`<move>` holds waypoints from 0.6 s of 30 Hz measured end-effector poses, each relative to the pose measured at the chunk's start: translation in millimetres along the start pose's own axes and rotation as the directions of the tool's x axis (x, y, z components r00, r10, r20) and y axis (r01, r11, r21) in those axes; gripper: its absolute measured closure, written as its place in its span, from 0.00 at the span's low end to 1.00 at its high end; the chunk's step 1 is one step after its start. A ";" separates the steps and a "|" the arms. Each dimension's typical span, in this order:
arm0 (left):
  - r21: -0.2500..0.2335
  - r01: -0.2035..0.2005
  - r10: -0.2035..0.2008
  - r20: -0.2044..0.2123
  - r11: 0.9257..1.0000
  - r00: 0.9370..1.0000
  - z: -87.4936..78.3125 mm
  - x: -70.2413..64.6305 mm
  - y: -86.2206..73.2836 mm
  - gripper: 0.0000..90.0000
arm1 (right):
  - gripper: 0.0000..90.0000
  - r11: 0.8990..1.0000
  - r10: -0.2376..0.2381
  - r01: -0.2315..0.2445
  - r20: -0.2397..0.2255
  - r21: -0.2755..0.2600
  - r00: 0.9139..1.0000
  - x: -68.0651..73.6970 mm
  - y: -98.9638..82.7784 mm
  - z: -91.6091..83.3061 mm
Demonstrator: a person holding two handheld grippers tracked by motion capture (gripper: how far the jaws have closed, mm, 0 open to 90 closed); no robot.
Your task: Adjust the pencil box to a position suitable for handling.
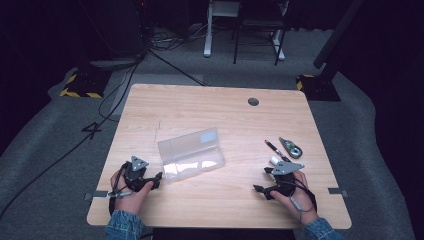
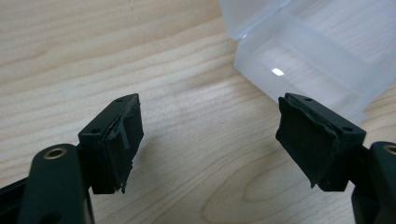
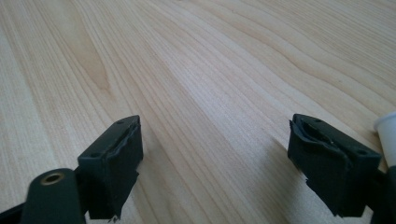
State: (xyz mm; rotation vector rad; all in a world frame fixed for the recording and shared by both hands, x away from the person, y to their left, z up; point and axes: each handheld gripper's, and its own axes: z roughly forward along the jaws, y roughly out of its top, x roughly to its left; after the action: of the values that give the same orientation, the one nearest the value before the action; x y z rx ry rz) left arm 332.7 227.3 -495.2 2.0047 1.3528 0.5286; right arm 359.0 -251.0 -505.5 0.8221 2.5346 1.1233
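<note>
Two tools agape, clear box (image 1: pixel 191 153) — unlabelled

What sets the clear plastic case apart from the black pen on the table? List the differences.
1. The clear plastic case is translucent and box-shaped; the black pen is dark, thin and stick-like.
2. The case is much the larger of the two.
3. The case lies open near the middle of the table, close to the left gripper; the pen lies farther right, near the right gripper.
Both rest flat on the table, held by neither gripper.
</note>
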 end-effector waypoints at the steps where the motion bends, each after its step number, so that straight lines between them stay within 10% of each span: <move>1: -0.012 0.004 -0.003 0.007 1.000 1.000 -2.0 -0.7 2.0 0.25 | 0.20 1.000 -0.001 0.001 -0.001 0.000 1.000 0.0 0.0 0.0; 10: -0.088 0.033 -0.030 0.036 0.996 0.999 -18.8 0.0 22.4 0.24 | 0.20 1.000 -0.001 0.001 -0.001 -0.001 1.000 0.3 -0.3 -0.2; 18: -0.080 0.063 -0.059 0.058 0.995 0.997 -1.7 -2.0 37.4 0.24 | 0.20 1.000 0.000 0.000 -0.001 -0.001 1.000 0.3 -0.3 -0.2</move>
State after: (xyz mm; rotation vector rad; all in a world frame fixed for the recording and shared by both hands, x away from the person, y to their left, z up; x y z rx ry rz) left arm 355.5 216.5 -467.4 1.8922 1.3327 0.4892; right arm 358.5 -251.1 -505.6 0.8219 2.5346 1.1244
